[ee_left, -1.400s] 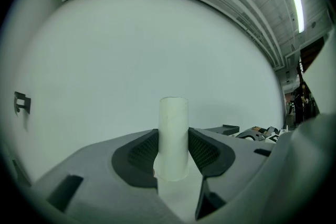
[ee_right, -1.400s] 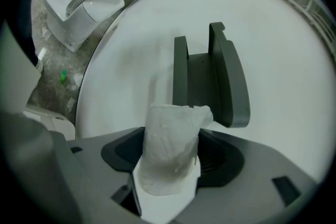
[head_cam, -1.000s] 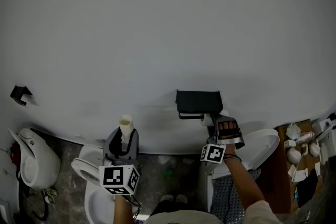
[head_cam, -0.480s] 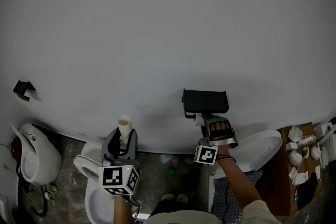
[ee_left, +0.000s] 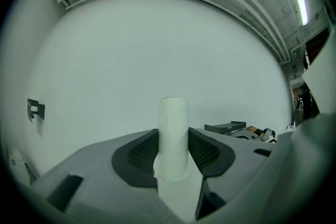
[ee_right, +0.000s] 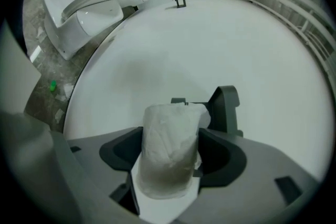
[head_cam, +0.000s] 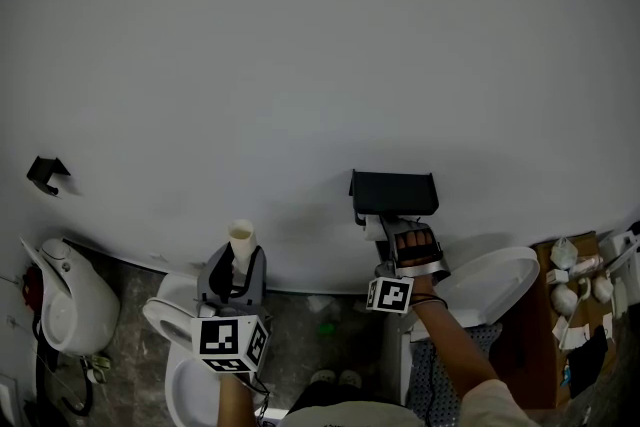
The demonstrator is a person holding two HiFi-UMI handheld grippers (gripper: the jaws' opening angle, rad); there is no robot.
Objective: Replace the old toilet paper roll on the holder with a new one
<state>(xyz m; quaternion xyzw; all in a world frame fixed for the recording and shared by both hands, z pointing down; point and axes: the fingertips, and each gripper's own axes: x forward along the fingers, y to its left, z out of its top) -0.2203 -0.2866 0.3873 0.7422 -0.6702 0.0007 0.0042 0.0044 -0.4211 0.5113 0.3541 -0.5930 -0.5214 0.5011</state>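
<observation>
New toilet paper roll (ee_right: 169,152) sits between the pads of the right gripper (head_cam: 388,233). The pads touch its sides, though the jaws have just been opening. It is right at the black holder (head_cam: 393,194) on the wall, and in the right gripper view it hides the holder's lower part. Whether it rests on the holder's bar cannot be told. In the head view the hand (head_cam: 417,248) covers most of the roll. The left gripper (head_cam: 232,267), well apart, clamps an upright bare cardboard tube (ee_left: 173,134). Behind stands a plain pale wall (head_cam: 320,65). Below, a white toilet (head_cam: 170,320) stands on a mottled grey floor (head_cam: 300,325). Items at the right edge are too small to name.
</observation>
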